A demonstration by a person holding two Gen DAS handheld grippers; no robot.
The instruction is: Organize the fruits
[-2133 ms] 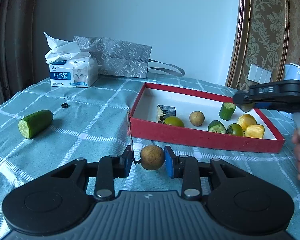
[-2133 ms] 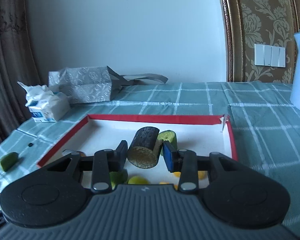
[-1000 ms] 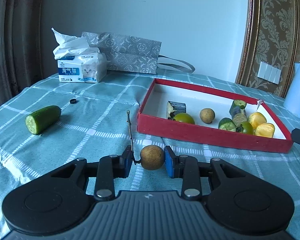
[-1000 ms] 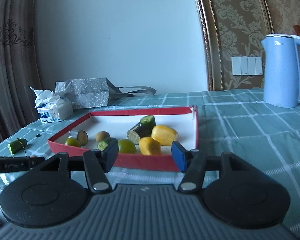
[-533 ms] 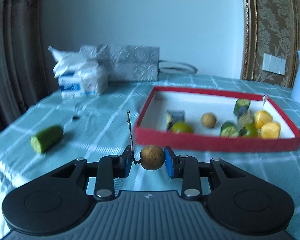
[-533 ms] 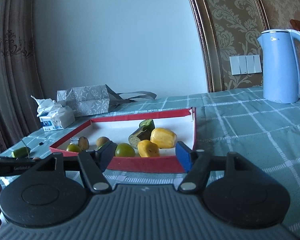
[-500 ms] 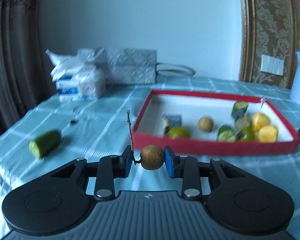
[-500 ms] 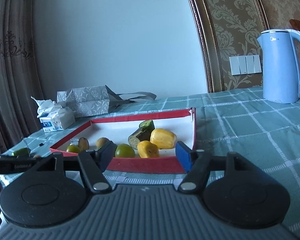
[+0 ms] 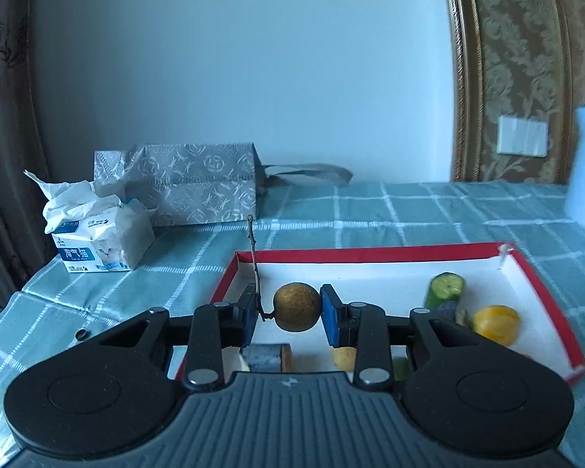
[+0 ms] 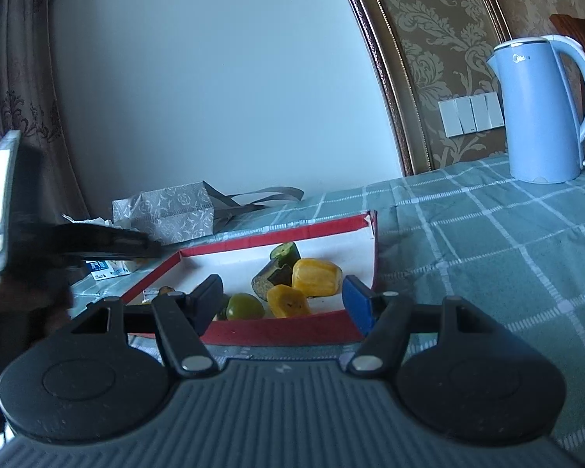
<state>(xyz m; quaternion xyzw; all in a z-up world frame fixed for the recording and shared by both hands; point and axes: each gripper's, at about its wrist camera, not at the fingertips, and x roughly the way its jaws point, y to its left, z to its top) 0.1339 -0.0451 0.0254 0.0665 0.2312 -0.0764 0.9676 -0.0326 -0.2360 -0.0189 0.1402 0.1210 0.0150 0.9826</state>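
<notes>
Left wrist view
Left gripper (image 9: 291, 312): closed on the brown round fruit (image 9: 296, 307), blue pads pressing it from both sides, and it hangs in the air above the tray
Twig (image 9: 255, 269): a thin stem runs from the fruit's left side and stands up past the left finger
Red tray (image 9: 542, 292): white inside, red walls, sitting on the bench just ahead of and under the gripper
In the tray: a green cucumber piece (image 9: 444, 290) on the right, a yellow fruit (image 9: 496, 323) just beside it nearer the right wall, and a dark cut piece (image 9: 263, 355) below the left finger, partly hidden
Bench (image 9: 409, 206): covered in a teal checked cloth
Left side: tissue pack (image 9: 97, 243) with paper sticking out, silver gift bag (image 9: 183, 185) behind it against the wall

Right wrist view
Right gripper (image 10: 280, 302): spread wide, nothing between the fingers, touching nothing, held just in front of the tray's near wall
Red tray (image 10: 288, 333): seen across its short end; two yellow pieces (image 10: 316, 277) touching each other, a green round fruit (image 10: 245, 306) to their left, a dark cut piece (image 10: 271, 279) and a cucumber piece (image 10: 284, 251) behind them
Left gripper (image 10: 109, 243): its black body reaches in from the left over the tray's far corner; its fingers are out of sight here
Kettle (image 10: 542, 113): pale blue, upright on the bench, well apart from the tray on the right
Gift bag (image 10: 167, 212): near the wall beyond the tray
</notes>
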